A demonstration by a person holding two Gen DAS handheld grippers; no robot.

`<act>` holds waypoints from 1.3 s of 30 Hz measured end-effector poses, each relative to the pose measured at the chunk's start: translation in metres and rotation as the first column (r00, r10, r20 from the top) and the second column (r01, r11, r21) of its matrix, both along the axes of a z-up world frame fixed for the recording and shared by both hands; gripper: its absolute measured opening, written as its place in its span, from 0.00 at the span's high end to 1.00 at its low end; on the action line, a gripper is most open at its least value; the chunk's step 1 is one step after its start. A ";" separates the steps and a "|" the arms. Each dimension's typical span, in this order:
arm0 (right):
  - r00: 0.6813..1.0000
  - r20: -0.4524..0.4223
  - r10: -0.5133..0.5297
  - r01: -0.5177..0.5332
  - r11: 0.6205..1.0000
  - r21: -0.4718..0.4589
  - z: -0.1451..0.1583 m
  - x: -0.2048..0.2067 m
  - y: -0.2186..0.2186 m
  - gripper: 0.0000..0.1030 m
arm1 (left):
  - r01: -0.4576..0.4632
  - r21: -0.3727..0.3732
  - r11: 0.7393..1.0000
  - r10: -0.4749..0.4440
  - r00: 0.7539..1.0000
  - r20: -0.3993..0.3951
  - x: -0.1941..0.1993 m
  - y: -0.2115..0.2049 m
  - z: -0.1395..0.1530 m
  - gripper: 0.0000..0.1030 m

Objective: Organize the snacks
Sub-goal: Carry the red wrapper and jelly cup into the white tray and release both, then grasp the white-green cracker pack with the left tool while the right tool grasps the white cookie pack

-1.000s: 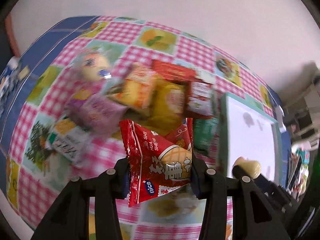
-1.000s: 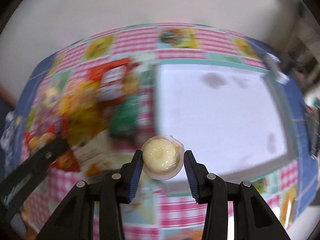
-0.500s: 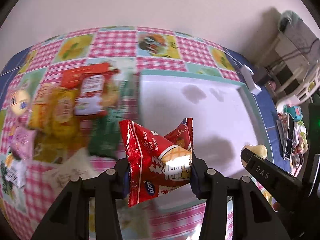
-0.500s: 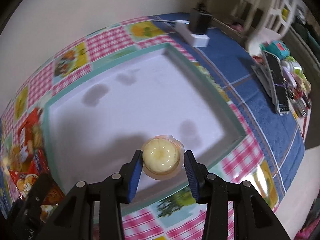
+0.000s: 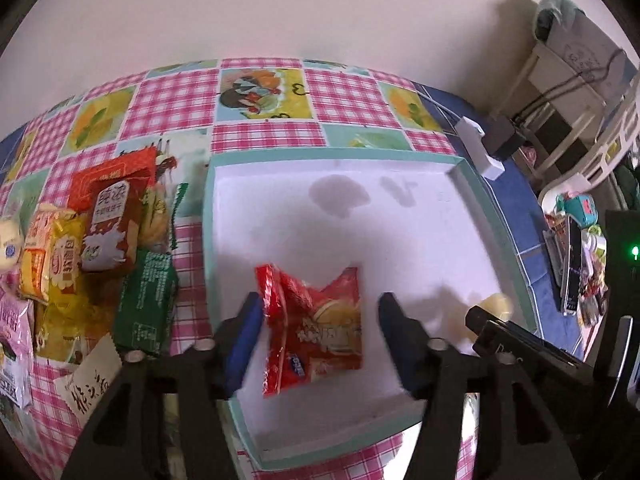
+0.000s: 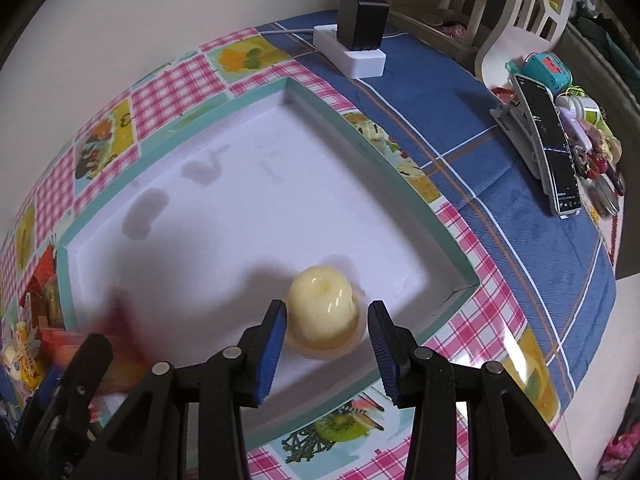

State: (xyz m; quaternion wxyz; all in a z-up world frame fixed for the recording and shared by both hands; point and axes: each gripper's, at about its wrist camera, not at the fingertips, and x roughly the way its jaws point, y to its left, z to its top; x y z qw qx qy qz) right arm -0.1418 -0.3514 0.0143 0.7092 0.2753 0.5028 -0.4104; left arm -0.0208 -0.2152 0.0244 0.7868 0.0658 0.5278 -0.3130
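Over the white floor of the teal-rimmed tray, the left gripper is seen with its jaws spread — they have just been opening — and the red snack packet lies between them, touched at most by the left pad and clear of the right one. Inside the same tray, near its right corner, the yellow jelly cup is seen dome-up between the blue pads of the right gripper; a slim gap shows on both sides, so no pinch is made on it. Left of the tray, a heap of snack packets is left on the checked tablecloth. Beyond the tray's far corner, a white power strip is set on the cloth.
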 end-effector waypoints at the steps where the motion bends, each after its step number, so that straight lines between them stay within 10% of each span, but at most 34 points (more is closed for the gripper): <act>1: 1.000 0.004 0.008 -0.008 1.000 0.000 0.000 0.001 0.001 0.54 | -0.010 -0.013 1.000 0.010 1.000 -0.010 0.002 0.003 0.001 0.31; 13: 0.995 0.067 0.074 -0.076 0.997 0.031 0.004 0.011 0.015 0.18 | -0.145 -0.052 0.988 0.147 0.989 0.032 0.017 0.048 0.023 0.06; 20: 0.985 0.128 0.118 -0.125 0.991 0.047 0.007 0.014 0.024 0.00 | -0.343 -0.014 0.939 0.343 0.935 0.093 0.038 0.113 0.027 0.00; 30: 0.956 0.207 0.207 -0.215 0.977 0.013 0.027 0.033 0.052 0.00 | -0.537 0.038 0.843 0.528 0.839 0.129 0.059 0.212 0.033 0.00; 39: 0.851 0.329 0.410 -0.423 0.905 -0.033 0.053 0.069 0.117 0.00 | -0.585 0.050 0.809 0.568 0.801 0.187 0.065 0.264 0.044 0.00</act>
